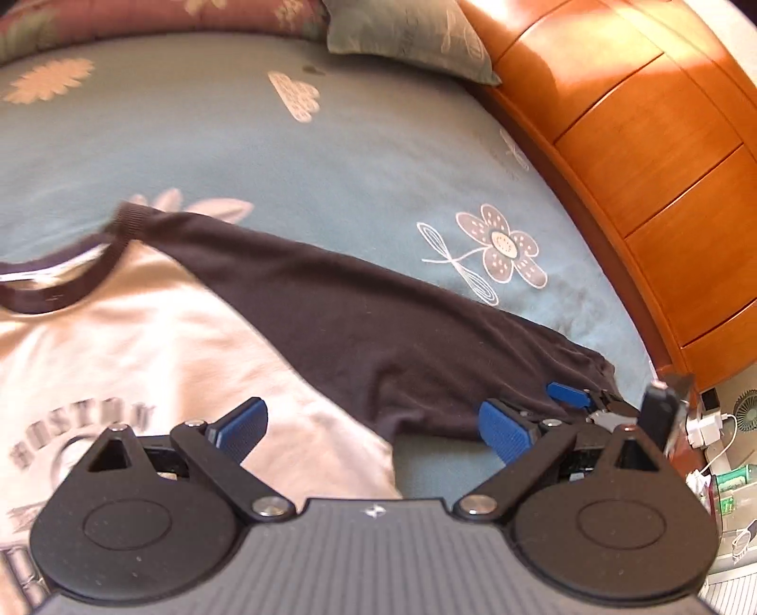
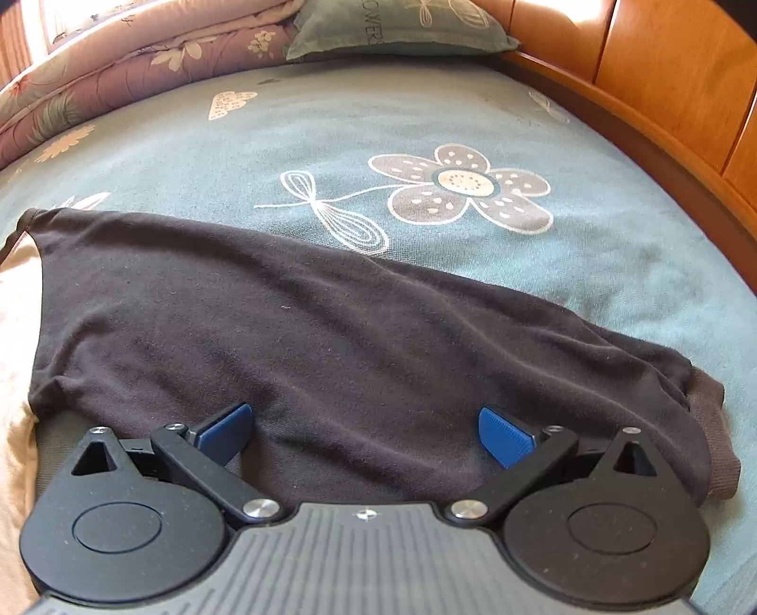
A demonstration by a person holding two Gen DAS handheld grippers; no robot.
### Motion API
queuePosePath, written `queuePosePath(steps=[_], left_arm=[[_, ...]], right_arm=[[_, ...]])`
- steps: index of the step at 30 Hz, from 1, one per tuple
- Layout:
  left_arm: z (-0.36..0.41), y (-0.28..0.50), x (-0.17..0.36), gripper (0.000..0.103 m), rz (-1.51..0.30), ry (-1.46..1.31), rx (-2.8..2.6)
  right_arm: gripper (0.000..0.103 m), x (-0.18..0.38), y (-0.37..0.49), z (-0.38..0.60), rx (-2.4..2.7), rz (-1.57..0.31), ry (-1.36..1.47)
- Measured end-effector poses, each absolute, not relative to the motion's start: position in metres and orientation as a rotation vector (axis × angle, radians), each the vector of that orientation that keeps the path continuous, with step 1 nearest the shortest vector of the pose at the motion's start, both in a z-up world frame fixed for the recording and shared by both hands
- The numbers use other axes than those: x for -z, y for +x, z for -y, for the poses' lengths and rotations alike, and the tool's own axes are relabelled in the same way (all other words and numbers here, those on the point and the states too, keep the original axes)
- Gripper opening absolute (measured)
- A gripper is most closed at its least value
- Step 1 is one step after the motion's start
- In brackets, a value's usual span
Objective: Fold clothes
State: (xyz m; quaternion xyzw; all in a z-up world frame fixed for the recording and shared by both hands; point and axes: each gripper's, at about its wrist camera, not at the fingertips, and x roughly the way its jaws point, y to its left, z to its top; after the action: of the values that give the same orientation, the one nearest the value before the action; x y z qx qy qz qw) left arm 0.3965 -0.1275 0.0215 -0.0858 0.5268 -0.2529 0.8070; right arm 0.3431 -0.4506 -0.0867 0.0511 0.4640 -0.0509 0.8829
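A cream raglan shirt [image 1: 156, 340] with "BOSTON" print, a dark collar [image 1: 71, 284] and dark sleeves lies flat on the bed. Its dark right sleeve [image 1: 378, 326] stretches out to the right; it fills the right wrist view [image 2: 307, 331], with its ribbed cuff [image 2: 709, 449] at the right. My left gripper [image 1: 374, 433] is open and empty, low over the shirt's armpit area. My right gripper [image 2: 364, 433] is open and empty, over the sleeve's near edge; its blue fingertips [image 1: 567, 395] show in the left wrist view at the sleeve's cuff end.
The bed has a blue-grey cover [image 2: 426, 118] with flower prints. A green pillow [image 2: 392, 23] and a folded floral quilt [image 2: 118, 61] lie at the far end. A wooden drawer unit [image 1: 653, 156] runs along the bed's right side. Small items and cables [image 1: 714, 426] sit on the floor.
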Motion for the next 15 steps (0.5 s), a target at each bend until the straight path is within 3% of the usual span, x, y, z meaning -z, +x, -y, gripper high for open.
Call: queuePosePath(steps=[4, 9, 15], left_arm=[[0.073, 0.354, -0.026, 0.096, -1.141, -0.217, 0.467], [0.006, 0.308, 0.015, 0.096, -1.164, -0.314, 0.362], [-0.036, 0.278, 0.07, 0.095, -1.153, -0.368, 0.261]], right_arm=[[0.103, 0.053, 0.325, 0.446, -0.064, -0.891, 0.279], [0.103, 0.014, 0.289, 0.397, -0.371, -0.802, 0.426], [0.103, 0.05, 0.253, 0.296, -0.654, -0.901, 0.473]])
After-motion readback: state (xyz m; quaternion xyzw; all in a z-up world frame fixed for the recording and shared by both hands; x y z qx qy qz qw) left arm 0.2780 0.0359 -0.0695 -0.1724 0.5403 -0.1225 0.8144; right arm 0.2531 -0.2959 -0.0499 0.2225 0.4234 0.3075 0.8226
